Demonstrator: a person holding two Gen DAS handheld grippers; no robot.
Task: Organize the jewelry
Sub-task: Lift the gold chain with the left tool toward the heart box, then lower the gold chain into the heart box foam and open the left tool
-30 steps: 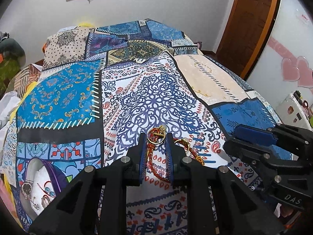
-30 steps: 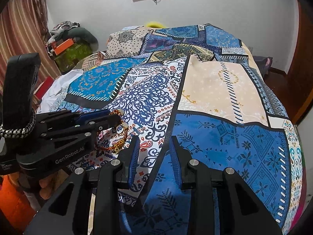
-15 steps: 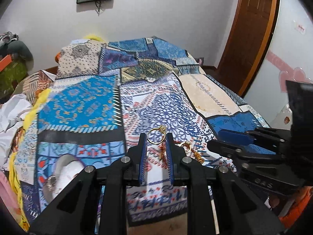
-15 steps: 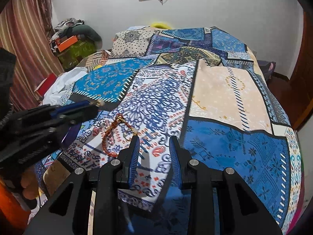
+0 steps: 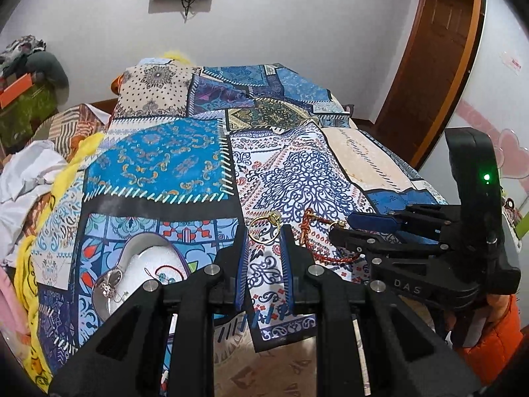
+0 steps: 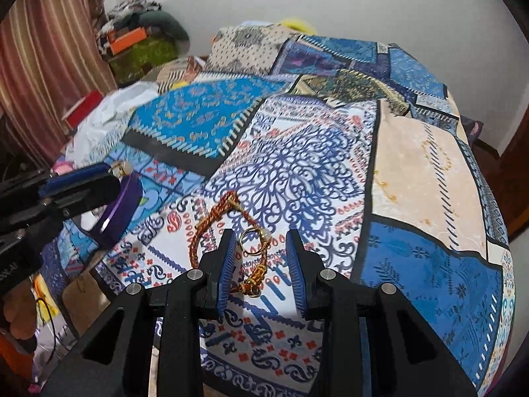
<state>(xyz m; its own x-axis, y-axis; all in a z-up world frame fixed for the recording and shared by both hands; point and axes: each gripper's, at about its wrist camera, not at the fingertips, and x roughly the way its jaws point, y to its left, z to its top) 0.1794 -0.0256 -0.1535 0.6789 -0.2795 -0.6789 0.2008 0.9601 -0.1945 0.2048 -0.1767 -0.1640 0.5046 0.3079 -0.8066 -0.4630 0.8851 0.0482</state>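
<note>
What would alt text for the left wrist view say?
The left gripper pinches a gold ring above a patchwork bedspread. A jewelry box sits lower left, a red bracelet and the right gripper to the right.

My left tongs (image 5: pixel 264 229) have lifted the ring (image 5: pixel 271 217) off the bracelet (image 5: pixel 309 235) — box (image 5: pixel 139 241) looms larger, lower left. My right tongs (image 6: pixel 260 233) slid left and spread wider — now straddling a second ring (image 6: pixel 253 242).
</note>
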